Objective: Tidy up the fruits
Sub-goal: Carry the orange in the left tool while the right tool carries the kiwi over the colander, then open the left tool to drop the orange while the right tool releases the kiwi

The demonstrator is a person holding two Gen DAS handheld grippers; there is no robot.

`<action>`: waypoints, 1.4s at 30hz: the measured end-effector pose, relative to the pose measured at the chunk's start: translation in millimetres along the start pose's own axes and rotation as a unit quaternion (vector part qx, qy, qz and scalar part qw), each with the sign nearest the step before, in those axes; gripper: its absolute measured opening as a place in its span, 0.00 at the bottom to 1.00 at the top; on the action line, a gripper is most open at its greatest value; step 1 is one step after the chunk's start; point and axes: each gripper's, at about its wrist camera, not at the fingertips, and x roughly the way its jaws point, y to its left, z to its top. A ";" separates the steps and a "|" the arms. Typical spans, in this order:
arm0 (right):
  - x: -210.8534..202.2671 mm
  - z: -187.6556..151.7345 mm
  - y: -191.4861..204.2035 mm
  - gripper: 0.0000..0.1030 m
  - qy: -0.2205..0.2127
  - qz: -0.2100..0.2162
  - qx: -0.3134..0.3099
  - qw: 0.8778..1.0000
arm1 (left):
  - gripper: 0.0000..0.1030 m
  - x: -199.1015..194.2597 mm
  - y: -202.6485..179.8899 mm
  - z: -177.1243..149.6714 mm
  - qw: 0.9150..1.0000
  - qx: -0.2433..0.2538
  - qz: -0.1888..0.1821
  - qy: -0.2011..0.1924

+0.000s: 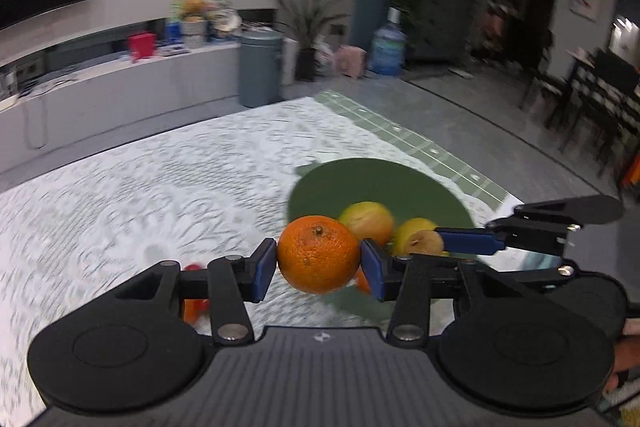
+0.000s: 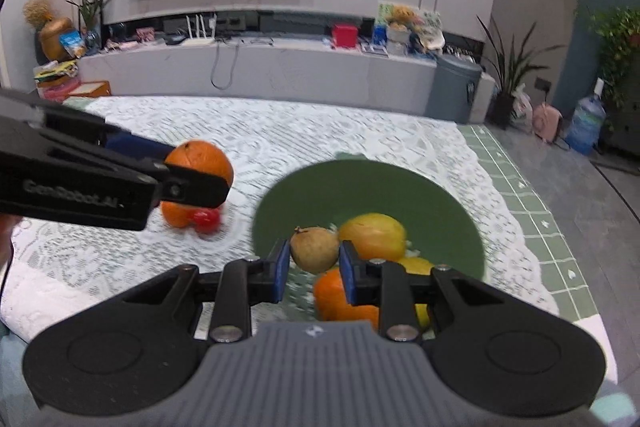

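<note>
Blue pads of the left gripper [image 1: 319, 269] sit nearest the lens, pinching an orange [image 1: 318, 253] at its widest part — jaws about fruit-width apart, both pads touching skin, stem end facing up and toward the camera. Fruit is lifted clear of the lace tablecloth [image 1: 140, 187], just left of and nearer than the green plate [image 1: 384, 183].

Right gripper [image 2: 314, 267] is clamped on a small brownish-yellow round fruit [image 2: 315, 249], maybe a passion fruit or small pear, cannot tell — jaws narrow, pads on both sides. It hangs over the near left edge of the plate.

On the plate: two yellow lemon-like fruits [image 2: 376, 235] and another orange [image 2: 340, 301] at the near edge, partly hidden by the right jaw. Off the plate, far left on the cloth, a second loose orange [image 2: 176, 214] touching a small red fruit [image 2: 207, 219], blurred.

Step in hand, as judged: both carried fruits go onto the plate. To do it well — bring the orange right, over bare green at the far side, not onto the lemons; lower till it rests before spreading the jaws, since round fruit rolls. Keep the two grippers staggered; they are close together and could clash over the plate. Release the smaller fruit in a gap beside the others so it is cradled.
</note>
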 end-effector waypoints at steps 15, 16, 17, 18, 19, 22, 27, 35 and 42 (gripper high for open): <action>30.7 -0.8 -52.9 0.23 0.045 0.009 0.058 0.997 | 0.51 83.9 -36.2 30.2 0.984 0.123 -0.022 0.129; 32.8 -1.4 -53.6 0.23 0.047 0.012 0.060 0.997 | 0.51 88.1 -37.1 30.5 0.983 0.127 -0.020 0.134; 34.2 -2.1 -53.7 0.23 0.048 0.015 0.062 0.997 | 0.50 91.5 -37.8 31.0 0.981 0.131 -0.020 0.139; 35.9 -2.4 -55.2 0.23 0.050 0.018 0.066 0.996 | 0.51 94.2 -38.5 31.7 0.980 0.135 -0.019 0.144; 37.2 -2.3 -56.9 0.23 0.050 0.022 0.070 0.996 | 0.51 98.4 -39.1 31.7 0.979 0.138 -0.020 0.150; 39.8 -3.1 -59.7 0.23 0.053 0.029 0.078 0.995 | 0.51 107.7 -40.9 32.6 0.973 0.151 -0.018 0.172; 43.8 -3.6 -64.1 0.23 0.059 0.035 0.088 0.994 | 0.51 122.9 -41.8 30.3 0.964 0.167 -0.019 0.208; 49.0 -5.2 -64.1 0.23 0.068 0.038 0.089 0.993 | 0.51 137.2 -46.4 21.0 0.951 0.195 -0.011 0.239; 49.3 -5.6 -63.4 0.23 0.069 0.038 0.085 0.993 | 0.51 141.0 -42.9 11.7 0.948 0.201 -0.006 0.246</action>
